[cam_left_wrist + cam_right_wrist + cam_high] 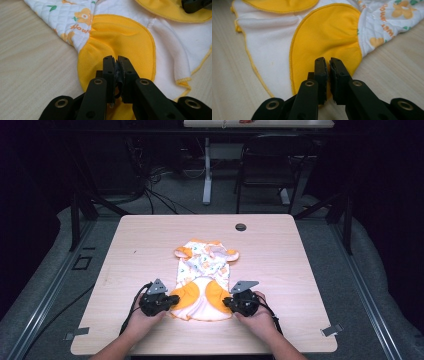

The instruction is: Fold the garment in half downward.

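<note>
A small quilted garment (204,279) lies flat near the middle of the light wooden desk (280,255), its white body printed with orange flowers and green leaves, its neck end toward twelve o'clock and its hem toward six o'clock. At the hem two yellow panels flank a plain white lining. The left gripper (173,300) sits at the garment's eight o'clock corner, held by the person's left hand (142,320). In the left gripper view its jaws are pressed together on the left yellow panel (120,40), pinching a fold of the fabric between the pads. The right gripper (226,301) sits at the four o'clock corner in the right hand (260,319). In the right gripper view its jaws are drawn nearly together over the edge of the right yellow panel (327,35), and yellow cloth shows in the narrow slit between them. A dark round grommet (241,227) sits in the desk at one o'clock from the garment, well apart from it.
</note>
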`<state>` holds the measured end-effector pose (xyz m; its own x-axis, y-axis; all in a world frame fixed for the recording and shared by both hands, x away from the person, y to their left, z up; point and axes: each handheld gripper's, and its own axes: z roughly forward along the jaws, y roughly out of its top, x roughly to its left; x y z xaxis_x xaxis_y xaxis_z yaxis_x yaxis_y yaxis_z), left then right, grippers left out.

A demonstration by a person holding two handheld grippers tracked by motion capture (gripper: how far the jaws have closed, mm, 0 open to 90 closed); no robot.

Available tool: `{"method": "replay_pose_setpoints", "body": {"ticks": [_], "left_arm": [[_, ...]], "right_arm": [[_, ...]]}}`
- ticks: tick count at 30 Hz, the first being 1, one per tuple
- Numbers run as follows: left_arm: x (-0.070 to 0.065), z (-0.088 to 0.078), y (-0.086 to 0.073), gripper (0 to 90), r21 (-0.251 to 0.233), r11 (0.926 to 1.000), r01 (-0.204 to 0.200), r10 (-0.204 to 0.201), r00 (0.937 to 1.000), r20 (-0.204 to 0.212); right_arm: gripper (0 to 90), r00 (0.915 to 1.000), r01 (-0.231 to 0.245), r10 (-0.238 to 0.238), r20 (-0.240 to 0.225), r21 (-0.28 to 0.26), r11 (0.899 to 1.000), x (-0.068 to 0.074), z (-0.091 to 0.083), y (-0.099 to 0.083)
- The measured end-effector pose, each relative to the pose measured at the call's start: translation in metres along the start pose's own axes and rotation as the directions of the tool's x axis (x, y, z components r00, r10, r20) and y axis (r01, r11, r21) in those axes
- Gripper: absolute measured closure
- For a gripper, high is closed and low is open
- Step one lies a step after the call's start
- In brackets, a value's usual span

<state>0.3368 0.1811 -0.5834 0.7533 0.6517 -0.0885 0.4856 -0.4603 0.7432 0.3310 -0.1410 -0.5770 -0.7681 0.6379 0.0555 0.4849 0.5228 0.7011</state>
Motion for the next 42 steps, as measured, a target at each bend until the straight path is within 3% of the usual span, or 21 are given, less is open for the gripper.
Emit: {"method": "replay_pose_setpoints", "body": {"ticks": [5, 11, 16, 24, 27, 30, 33, 42], "left_arm": [[-0.008, -0.007, -0.007, 83.2, 0.004, 1.0, -0.004, 0.004, 1.0, -0.005], [-0.016, -0.015, -0.014, 82.8, 0.021, 0.9997, -0.01, 0.01, 0.9999, 0.011], [-0.026, -0.025, -0.023, 82.8, 0.035, 0.9994, 0.005, -0.007, 0.9982, 0.059], [-0.035, -0.032, -0.029, 82.9, 0.046, 0.9989, -0.003, -0.001, 0.9963, 0.086], [-0.036, -0.032, -0.03, 82.9, 0.043, 0.9989, 0.017, -0.021, 0.9959, 0.088], [-0.034, -0.032, -0.023, 80.4, 0.058, 0.9983, -0.007, 0.002, 0.9962, 0.087], [-0.026, -0.033, -0.008, 79.7, 0.04, 0.9991, -0.014, 0.011, 0.9972, 0.075], [0.016, -0.021, 0.04, 81.0, -0.011, 0.9999, 0.005, -0.005, 0.9989, 0.046]], "right_arm": [[83.7, 0.9991, 0.017, -0.016, -0.039, 0.019, 1.0, 0.005, -0.004, -0.003], [83.4, 0.997, 0.067, -0.066, -0.039, 0.027, 0.997, 0.015, -0.011, -0.01], [83.4, 0.9938, 0.1, -0.098, -0.053, 0.034, 0.994, 0.023, -0.017, -0.016], [83.4, 0.9915, 0.102, -0.098, -0.085, 0.041, 0.994, 0.033, -0.026, -0.025], [83.1, 0.9918, 0.091, -0.086, -0.094, 0.043, 0.995, 0.034, -0.027, -0.026], [81.9, 0.9915, 0.071, -0.064, -0.113, 0.06, 0.996, 0.031, -0.027, -0.021], [82.8, 0.992, 0.067, -0.06, -0.111, 0.055, 0.996, 0.024, -0.029, -0.009], [84.1, 0.9981, 0.052, -0.051, -0.035, 0.031, 0.998, -0.009, -0.024, 0.039]]}}
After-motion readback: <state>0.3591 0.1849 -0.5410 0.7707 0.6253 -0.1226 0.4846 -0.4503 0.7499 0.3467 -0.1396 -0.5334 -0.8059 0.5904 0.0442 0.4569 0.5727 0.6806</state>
